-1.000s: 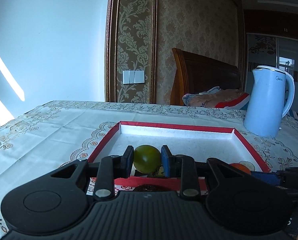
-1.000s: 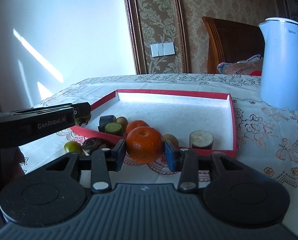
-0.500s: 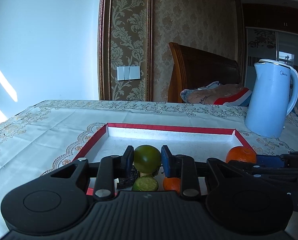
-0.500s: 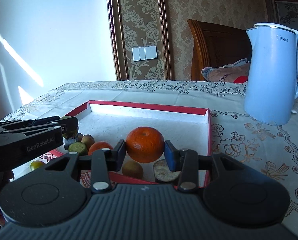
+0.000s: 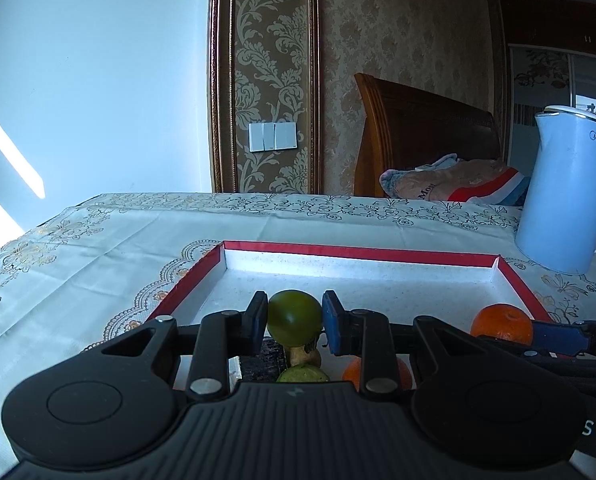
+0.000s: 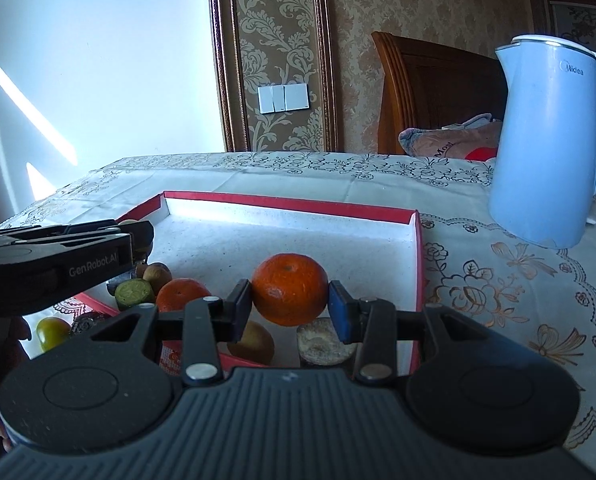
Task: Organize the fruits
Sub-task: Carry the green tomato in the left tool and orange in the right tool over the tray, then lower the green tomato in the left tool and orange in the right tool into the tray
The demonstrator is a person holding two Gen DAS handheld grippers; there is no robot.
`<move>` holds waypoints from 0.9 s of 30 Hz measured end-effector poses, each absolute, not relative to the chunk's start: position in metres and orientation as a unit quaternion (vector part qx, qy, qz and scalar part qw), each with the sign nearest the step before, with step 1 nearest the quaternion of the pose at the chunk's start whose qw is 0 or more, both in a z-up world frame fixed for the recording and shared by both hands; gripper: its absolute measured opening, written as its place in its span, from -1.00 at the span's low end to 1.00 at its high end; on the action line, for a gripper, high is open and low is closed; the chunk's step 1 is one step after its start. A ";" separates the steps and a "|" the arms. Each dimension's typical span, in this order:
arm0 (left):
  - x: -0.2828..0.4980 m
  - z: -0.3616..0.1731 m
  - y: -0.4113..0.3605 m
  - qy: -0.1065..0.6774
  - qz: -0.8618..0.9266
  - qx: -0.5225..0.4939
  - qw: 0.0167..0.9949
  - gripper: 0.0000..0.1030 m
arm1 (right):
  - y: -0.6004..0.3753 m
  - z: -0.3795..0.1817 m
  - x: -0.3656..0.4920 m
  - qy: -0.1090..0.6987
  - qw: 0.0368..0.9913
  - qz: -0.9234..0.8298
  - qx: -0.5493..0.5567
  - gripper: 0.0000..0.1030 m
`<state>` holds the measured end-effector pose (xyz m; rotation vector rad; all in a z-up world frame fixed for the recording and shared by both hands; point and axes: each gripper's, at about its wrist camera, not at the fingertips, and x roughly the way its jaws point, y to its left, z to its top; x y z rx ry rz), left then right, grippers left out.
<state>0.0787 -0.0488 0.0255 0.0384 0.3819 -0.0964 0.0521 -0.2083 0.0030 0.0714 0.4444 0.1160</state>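
Observation:
My left gripper (image 5: 294, 318) is shut on a round green fruit (image 5: 294, 316), held above the near end of the red-rimmed white tray (image 5: 353, 254). My right gripper (image 6: 290, 298) is shut on an orange (image 6: 290, 289), carried over the tray's (image 6: 294, 202) near right part. That same orange (image 5: 501, 322) shows at the right of the left wrist view. Below the held fruits, several others lie in the tray's near end: a second orange (image 6: 182, 292), a green cut fruit (image 6: 134, 291), a brown fruit (image 6: 157, 274), a yellowish fruit (image 6: 254, 340) and a pale slice (image 6: 323, 344).
A light blue electric kettle (image 6: 549, 144) stands on the embroidered tablecloth (image 6: 497, 280) right of the tray. A yellow-green fruit (image 6: 52, 332) and a dark one (image 6: 84, 322) lie outside the tray at the near left. Behind the table are a wooden headboard (image 5: 417, 136) and bedding.
Both grippers have moved forward with their fruits, from in front of the tray's near rim to over its inside. The tray and kettle look closer. Neither grip has altered.

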 end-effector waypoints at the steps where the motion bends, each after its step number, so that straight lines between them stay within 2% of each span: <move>1: 0.080 0.025 -0.049 0.191 -0.047 0.020 0.980 -0.45 | -0.208 0.003 0.053 0.219 0.973 0.056 0.034 -0.24; 27: 0.090 0.015 -0.058 0.196 -0.049 0.033 0.979 -0.45 | -0.193 -0.004 0.059 0.225 0.972 0.068 0.014 -0.23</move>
